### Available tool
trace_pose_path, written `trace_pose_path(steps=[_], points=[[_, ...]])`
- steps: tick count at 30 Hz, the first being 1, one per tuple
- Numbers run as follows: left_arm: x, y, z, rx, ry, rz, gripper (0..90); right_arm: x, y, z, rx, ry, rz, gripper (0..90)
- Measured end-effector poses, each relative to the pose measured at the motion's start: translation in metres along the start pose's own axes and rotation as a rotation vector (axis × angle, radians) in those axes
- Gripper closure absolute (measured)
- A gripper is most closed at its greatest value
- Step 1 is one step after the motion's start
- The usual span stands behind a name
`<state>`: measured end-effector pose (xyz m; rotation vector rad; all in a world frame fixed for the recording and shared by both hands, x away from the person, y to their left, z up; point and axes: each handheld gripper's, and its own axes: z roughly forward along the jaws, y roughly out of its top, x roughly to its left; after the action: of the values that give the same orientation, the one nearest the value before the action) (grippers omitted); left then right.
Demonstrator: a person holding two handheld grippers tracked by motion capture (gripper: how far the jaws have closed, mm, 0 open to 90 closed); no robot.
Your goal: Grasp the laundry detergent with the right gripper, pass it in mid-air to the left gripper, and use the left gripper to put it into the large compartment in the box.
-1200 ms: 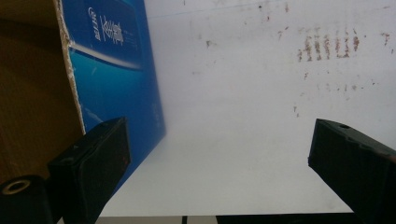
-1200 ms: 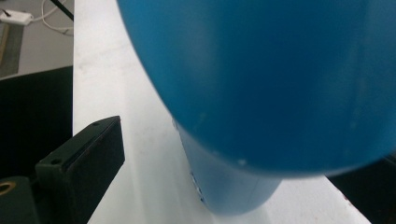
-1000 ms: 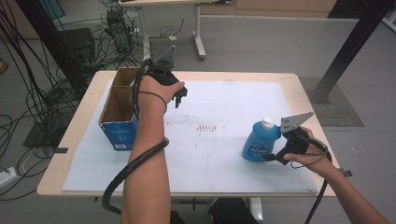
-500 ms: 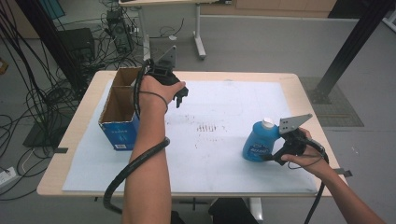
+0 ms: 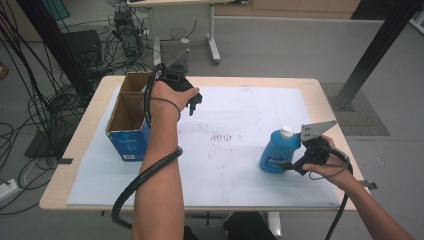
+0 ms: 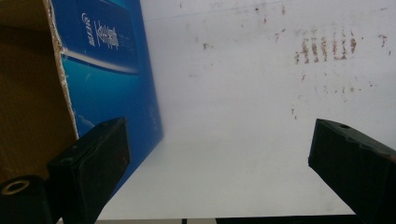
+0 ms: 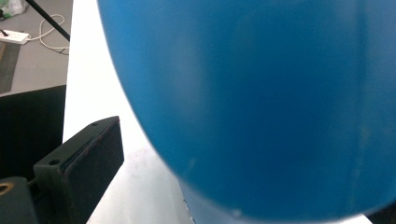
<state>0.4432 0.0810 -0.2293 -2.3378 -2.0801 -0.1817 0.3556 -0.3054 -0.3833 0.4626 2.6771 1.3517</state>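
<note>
An open cardboard box [image 5: 128,116] with blue printed sides stands at the table's left. My left gripper [image 5: 193,104] hovers just right of the box, pointing down; its jaws stand wide open over the white sheet with nothing between them. In the left gripper view [image 6: 219,137] the box's blue wall [image 6: 109,60] runs behind one finger. A blue bottle [image 5: 276,152] with a white cap stands at the right. My right gripper [image 5: 289,165] sits low against its right side. In the right gripper view the bottle [image 7: 261,102] looms between the jaws, and one finger [image 7: 88,158] stands clear of it.
A white sheet [image 5: 240,115] with brown stains [image 5: 222,136] covers the wooden table [image 5: 85,150]. Cables and equipment [image 5: 45,100] crowd the floor to the left. Another table's legs [image 5: 212,35] stand behind, and a black post [image 5: 372,55] rises at the right.
</note>
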Motion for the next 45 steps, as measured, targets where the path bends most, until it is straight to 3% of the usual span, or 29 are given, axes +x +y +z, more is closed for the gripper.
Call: trace_pose_path(steps=[45], points=[[-0.0026,0.0026,-0.0058,-0.011,0.001,0.006,6.1,-0.0010,0.0036,-0.0060,-0.011,-0.018,-0.019,1.9]])
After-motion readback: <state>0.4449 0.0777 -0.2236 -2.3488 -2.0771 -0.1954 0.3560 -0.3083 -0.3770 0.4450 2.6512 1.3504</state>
